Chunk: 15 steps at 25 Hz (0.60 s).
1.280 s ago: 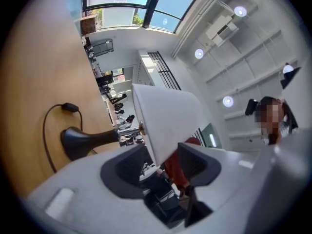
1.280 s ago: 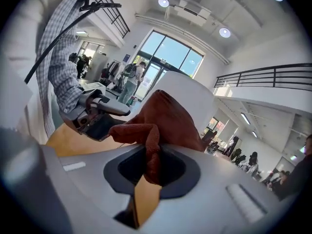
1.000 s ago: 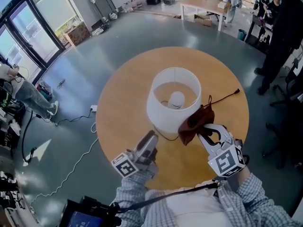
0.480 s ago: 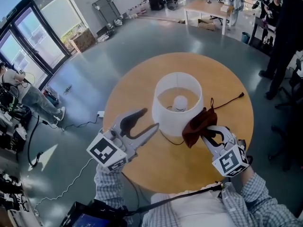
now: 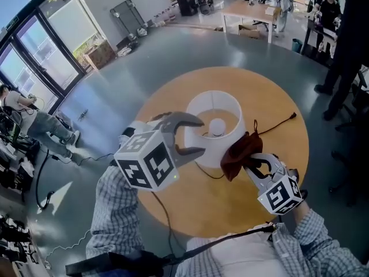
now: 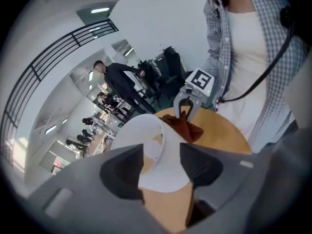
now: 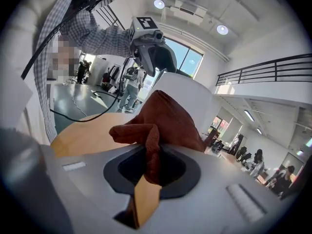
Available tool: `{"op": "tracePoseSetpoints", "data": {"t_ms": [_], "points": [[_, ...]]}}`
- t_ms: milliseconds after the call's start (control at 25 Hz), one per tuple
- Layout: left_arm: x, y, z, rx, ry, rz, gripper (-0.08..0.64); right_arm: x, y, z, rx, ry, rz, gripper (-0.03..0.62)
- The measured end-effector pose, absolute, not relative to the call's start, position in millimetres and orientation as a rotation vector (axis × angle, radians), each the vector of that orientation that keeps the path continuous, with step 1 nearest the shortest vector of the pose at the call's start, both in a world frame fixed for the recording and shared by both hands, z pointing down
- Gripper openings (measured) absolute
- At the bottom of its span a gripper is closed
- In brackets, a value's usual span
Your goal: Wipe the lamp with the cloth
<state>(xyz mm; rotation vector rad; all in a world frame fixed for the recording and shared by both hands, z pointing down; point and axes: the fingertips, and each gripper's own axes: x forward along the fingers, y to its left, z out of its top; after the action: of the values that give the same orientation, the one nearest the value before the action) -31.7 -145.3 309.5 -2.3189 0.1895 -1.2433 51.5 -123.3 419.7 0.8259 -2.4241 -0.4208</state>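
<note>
**Head view.** Your left gripper (image 5: 202, 135) has come up off the near edge of the round wooden table (image 5: 259, 206) since a second ago. It has also rolled, so its marker cube (image 5: 147, 165) now faces the camera. Its jaws have just been opening and stand wide, one above the other, against the near-left side of the white lamp shade (image 5: 228, 140). From this angle I can't tell whether either jaw touches the shade. The lamp stands where it did, near the middle of the table, with its bulb (image 5: 216, 126) showing inside and its cable (image 5: 277, 120) trailing to the right. Your right gripper (image 5: 249, 161) has not shifted and holds the brown cloth (image 5: 237, 152) up against the shade's near-right side. The print I can make out is the black-and-white square pattern on each cube.

**Left gripper view.** The dark pads (image 6: 122, 172) are well apart, and the shade (image 6: 153, 150) shows in the gap with neither pad pressing on it. Beyond it are the cloth (image 6: 184, 129) and your right gripper (image 6: 187, 104), with its square marker on top.

**Right gripper view.** The jaws are narrow and pinch a fold of the cloth (image 7: 165, 121), which bunches up ahead of them against the shade (image 7: 192, 94). Your left gripper (image 7: 157, 57) hangs at the shade's far side.
</note>
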Motion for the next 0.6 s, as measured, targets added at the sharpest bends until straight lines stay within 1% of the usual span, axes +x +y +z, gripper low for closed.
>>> {"op": "tracePoseSetpoints", "data": {"t_ms": [40, 160, 320, 600], "points": [[-28.0, -145.4, 312.3, -2.3, 0.146, -1.271, 0.235, 51.9, -124.0, 420.1, 0.825, -2.423, -0.421, 0.054], [-17.7, -147.7, 320.6, -2.276, 0.039, -1.33, 0.206, 53.8, -128.1, 419.6, 0.819, -2.419, -0.424, 0.054], [-12.8, -151.7, 332.3, -2.274, -0.016, -1.383, 0.186, 54.5, -131.0, 417.6, 0.81, -2.415, -0.43, 0.054], [-11.3, -152.1, 332.0, -2.247, -0.006, -1.339, 0.161, 55.2, -131.1, 410.8, 0.808, -2.416, -0.438, 0.054]]}}
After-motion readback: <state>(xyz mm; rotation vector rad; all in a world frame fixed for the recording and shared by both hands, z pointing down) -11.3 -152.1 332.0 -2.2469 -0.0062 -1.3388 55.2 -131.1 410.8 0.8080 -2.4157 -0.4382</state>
